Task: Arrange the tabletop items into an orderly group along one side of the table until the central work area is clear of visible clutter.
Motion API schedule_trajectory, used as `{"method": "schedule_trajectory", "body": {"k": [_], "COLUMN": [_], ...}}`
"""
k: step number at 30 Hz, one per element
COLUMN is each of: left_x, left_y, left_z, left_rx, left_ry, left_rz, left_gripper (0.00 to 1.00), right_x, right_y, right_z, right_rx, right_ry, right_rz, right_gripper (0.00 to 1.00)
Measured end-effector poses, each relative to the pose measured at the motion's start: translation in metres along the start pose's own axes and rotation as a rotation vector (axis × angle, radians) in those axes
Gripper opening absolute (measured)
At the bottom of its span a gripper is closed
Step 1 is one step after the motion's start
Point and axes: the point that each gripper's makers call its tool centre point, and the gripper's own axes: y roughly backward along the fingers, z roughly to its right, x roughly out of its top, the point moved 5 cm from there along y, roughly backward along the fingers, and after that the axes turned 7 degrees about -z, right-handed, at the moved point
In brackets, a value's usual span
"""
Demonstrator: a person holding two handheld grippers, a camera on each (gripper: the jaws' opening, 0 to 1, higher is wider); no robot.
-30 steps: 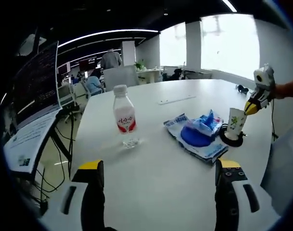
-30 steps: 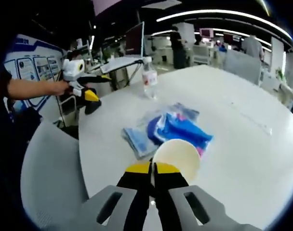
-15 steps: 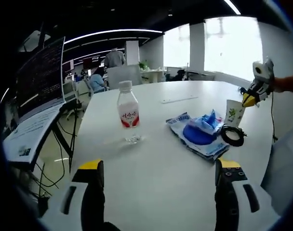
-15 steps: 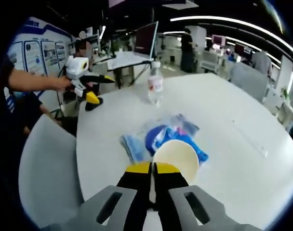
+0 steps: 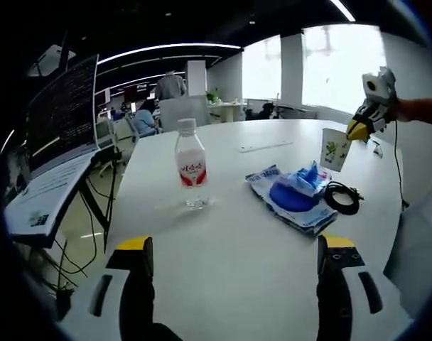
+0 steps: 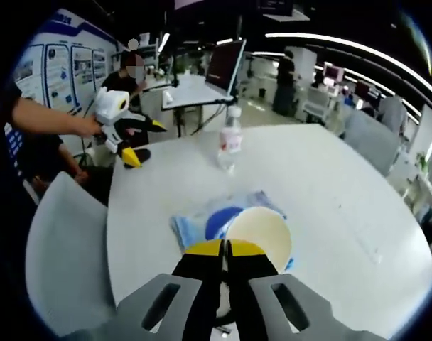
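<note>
In the left gripper view the left gripper [image 5: 230, 280] hangs with jaws spread wide and empty over the near edge of the white table [image 5: 223, 234], on which I count one water bottle [image 5: 190, 165], one blue packet [image 5: 293, 199] and one black cable coil [image 5: 342, 197] (probably a cable; it is small), while the right gripper [image 5: 359, 128] pinches one paper cup [image 5: 333, 148] aloft past the coil. In the right gripper view the cup's rim [image 6: 258, 236] sits pinched between jaws pressed together, above the packet; the step looks like carrying the cup, and next calls for setting it upright by one table edge.

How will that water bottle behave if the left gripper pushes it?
The bottle stands tall on a narrow base, so a high push would likely tip it. It looks nearly empty, probably light. Being round, it may roll across the table.
</note>
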Motion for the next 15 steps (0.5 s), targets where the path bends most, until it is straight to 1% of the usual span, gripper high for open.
{"method": "schedule_trajectory", "body": {"k": [8,15], "left_x": [-0.007,-0.006], "left_y": [0.0,0.002], "left_z": [0.004,0.01], "left_rx": [-0.016,-0.026], "left_ry": [0.003,-0.01], "left_rz": [-0.012,-0.004], "left_gripper": [0.96,0.96], "right_x": [0.023,0.041], "right_y": [-0.006,-0.013], "right_z": [0.006,0.008], "right_rx": [0.004,0.012], "right_ry": [0.051,0.093], "right_rz": [0.002,0.006], "right_gripper": [0.0,0.0]}}
